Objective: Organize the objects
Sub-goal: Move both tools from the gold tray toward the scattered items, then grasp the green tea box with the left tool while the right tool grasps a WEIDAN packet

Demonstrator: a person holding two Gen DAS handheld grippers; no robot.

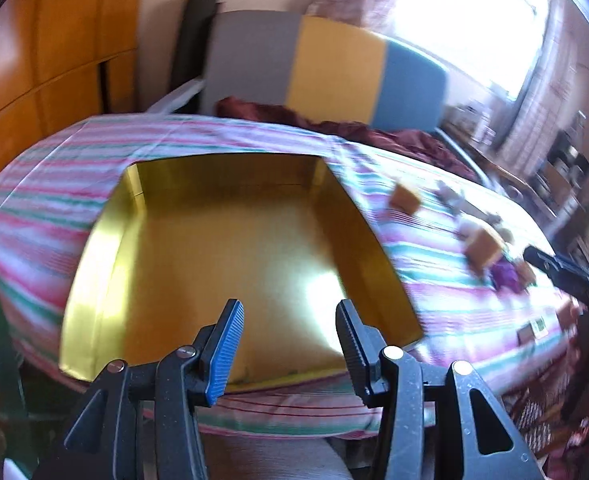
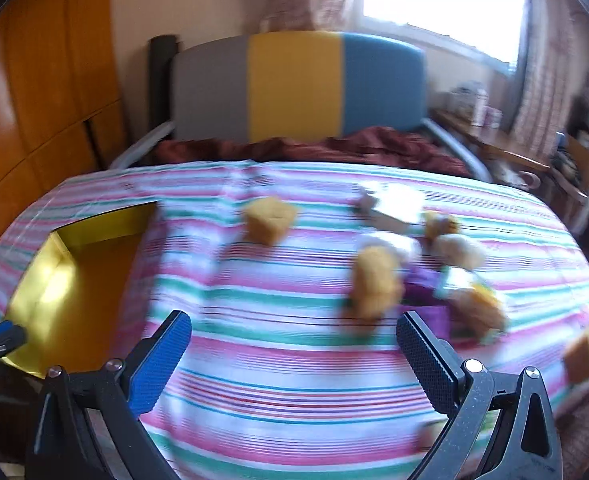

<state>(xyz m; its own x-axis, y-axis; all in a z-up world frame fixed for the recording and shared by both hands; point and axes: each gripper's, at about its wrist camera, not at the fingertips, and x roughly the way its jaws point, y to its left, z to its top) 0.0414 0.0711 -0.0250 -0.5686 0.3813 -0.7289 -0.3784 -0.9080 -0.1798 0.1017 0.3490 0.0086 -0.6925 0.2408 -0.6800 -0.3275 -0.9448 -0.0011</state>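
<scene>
A gold box [image 1: 230, 248] lies open on the striped bedsheet, and nothing shows inside it. My left gripper [image 1: 290, 312] hangs over its near edge, open with nothing between its fingers. The box's corner [image 2: 74, 276] shows at the left of the right wrist view. My right gripper [image 2: 294, 328] stands open and wide above the sheet, holding nothing. Beyond it lie several small things, blurred: a tan block [image 2: 268, 218], another tan block [image 2: 374, 284], a purple piece [image 2: 422, 292] and more to the right. The same pile [image 1: 486, 248] appears right of the box.
The striped sheet [image 2: 274, 380] covers the bed. A dark red blanket [image 2: 334, 146] is bunched before a grey, yellow and blue headboard [image 2: 294, 84]. A wooden wardrobe [image 1: 34, 60] stands at the left. A cluttered desk [image 2: 534, 152] and bright window are at the right.
</scene>
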